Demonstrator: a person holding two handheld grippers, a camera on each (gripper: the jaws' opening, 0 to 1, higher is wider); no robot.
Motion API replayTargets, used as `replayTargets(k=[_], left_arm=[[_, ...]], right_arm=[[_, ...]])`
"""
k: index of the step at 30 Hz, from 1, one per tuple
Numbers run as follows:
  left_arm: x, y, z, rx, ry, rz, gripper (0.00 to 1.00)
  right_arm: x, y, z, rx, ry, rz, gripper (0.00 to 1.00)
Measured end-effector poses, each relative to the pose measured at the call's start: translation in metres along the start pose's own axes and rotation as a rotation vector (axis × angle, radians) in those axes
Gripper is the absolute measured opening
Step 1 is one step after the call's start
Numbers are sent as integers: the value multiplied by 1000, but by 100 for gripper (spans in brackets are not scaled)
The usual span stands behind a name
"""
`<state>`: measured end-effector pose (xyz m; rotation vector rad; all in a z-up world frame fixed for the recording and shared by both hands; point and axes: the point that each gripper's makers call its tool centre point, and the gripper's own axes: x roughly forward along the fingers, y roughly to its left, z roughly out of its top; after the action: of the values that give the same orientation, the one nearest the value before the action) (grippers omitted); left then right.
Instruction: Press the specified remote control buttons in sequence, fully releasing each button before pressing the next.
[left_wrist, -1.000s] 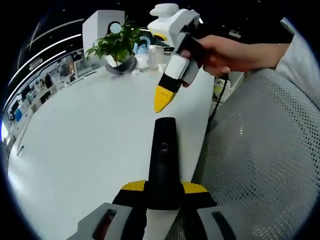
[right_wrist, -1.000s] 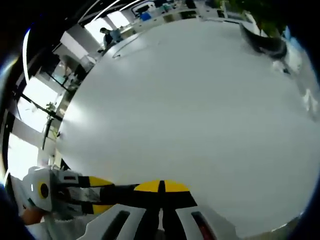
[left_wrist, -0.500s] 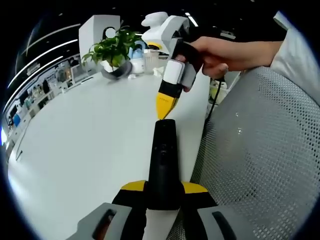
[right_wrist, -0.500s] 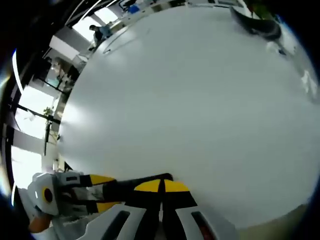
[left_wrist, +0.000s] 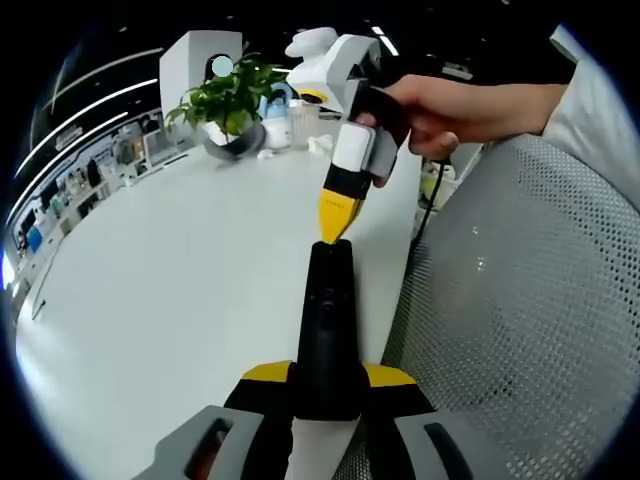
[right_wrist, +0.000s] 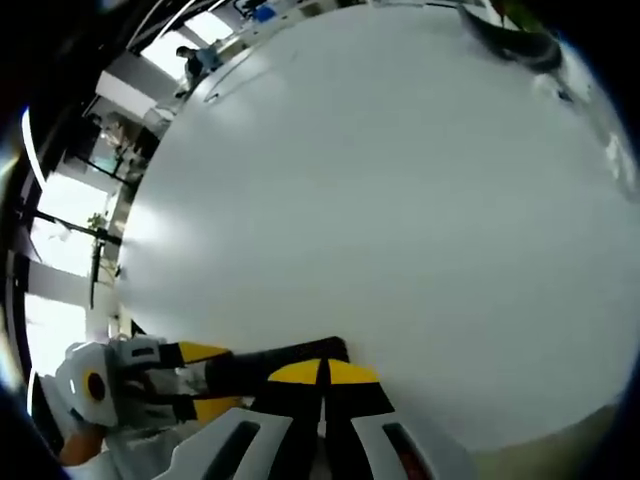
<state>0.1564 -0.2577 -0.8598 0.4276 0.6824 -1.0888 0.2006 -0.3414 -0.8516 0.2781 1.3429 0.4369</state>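
A long black remote control (left_wrist: 327, 320) is clamped between the yellow-tipped jaws of my left gripper (left_wrist: 328, 376), pointing away from the camera over the white table. My right gripper (left_wrist: 336, 220), held by a person's hand (left_wrist: 450, 105), comes down from the upper right with its yellow tips shut together and meeting the remote's far end. In the right gripper view my right gripper (right_wrist: 322, 372) is shut with nothing between its tips, and the remote (right_wrist: 285, 358) passes just under them. It is held from the lower left by the left gripper (right_wrist: 198, 378).
The white table (left_wrist: 170, 260) spreads wide to the left. A potted plant (left_wrist: 228, 95), a white box (left_wrist: 195, 55) and small items stand at its far end. A grey mesh chair back (left_wrist: 520, 310) lies close on the right, past the table edge.
The right gripper has come down and slightly closer, from hovering above the remote to its tips touching the remote's far end. The left gripper keeps the remote steady.
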Motion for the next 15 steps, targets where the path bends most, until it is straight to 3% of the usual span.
replayTargets(k=[6,15], left_arm=[[0,0,0,0,0,-2,25],[-1,0,0,2,1,-1,25]], right_arm=[[1,2,-2,-87,5,-44,0],[1,1,-2,-101,-6,-42,0]])
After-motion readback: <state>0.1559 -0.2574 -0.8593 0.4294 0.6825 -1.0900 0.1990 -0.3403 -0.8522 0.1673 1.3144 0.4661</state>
